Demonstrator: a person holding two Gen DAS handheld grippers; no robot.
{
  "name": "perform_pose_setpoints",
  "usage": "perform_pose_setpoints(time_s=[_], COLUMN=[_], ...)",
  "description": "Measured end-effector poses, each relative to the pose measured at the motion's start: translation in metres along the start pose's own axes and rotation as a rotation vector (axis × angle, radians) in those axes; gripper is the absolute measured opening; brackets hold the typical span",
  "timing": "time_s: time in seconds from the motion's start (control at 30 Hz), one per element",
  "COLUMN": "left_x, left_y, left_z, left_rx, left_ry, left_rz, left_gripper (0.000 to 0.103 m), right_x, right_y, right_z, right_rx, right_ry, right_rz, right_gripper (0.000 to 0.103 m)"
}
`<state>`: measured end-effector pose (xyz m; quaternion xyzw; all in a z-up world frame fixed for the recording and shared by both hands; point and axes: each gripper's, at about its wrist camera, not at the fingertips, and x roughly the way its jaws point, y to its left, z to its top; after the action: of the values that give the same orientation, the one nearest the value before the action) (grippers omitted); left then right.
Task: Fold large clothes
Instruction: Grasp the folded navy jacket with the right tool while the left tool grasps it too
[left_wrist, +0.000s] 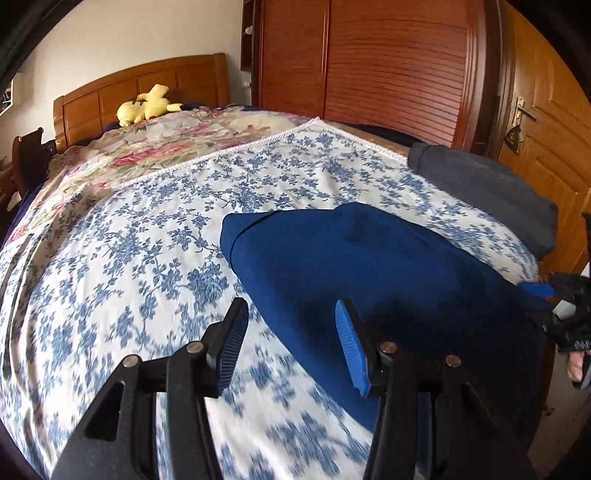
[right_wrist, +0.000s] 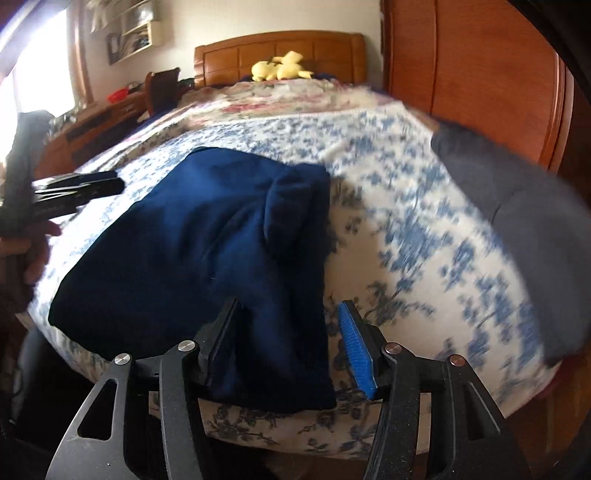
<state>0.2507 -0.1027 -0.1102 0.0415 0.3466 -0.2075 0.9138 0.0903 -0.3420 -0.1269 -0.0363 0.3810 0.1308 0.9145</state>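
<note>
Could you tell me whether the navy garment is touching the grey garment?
Apart: the left wrist view shows floral bedspread between the navy garment and grey garment.

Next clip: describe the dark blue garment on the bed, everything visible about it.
The dark blue garment is soft, fleece-like cloth, folded into a compact, roughly rectangular bundle with a rumpled fold at its far right corner. It lies flat on the blue-flowered bedspread near the bed's foot edge. Its near corner sits between the right tool's open jaws.
</note>
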Motion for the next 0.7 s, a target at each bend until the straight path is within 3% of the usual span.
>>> perform_pose_setpoints(time_s=[0.27, 0.7], left_x=[0.056, 0.114], left_y=[0.026, 0.048], left_z=[0.025, 0.031], left_rx=[-0.023, -0.089], left_ry=[0.063, 0.148], left_rz=[0.027, 0.027], left_gripper=[0.048, 0.054], right_x=[0.028, 0.033], right_y=[0.007, 0.010], right_z=[-0.005, -0.009], right_rx=[0.015, 0.032], right_ry=[0.052, 0.060], right_rz=[0.075, 0.101], right_gripper=[0.064, 0.065])
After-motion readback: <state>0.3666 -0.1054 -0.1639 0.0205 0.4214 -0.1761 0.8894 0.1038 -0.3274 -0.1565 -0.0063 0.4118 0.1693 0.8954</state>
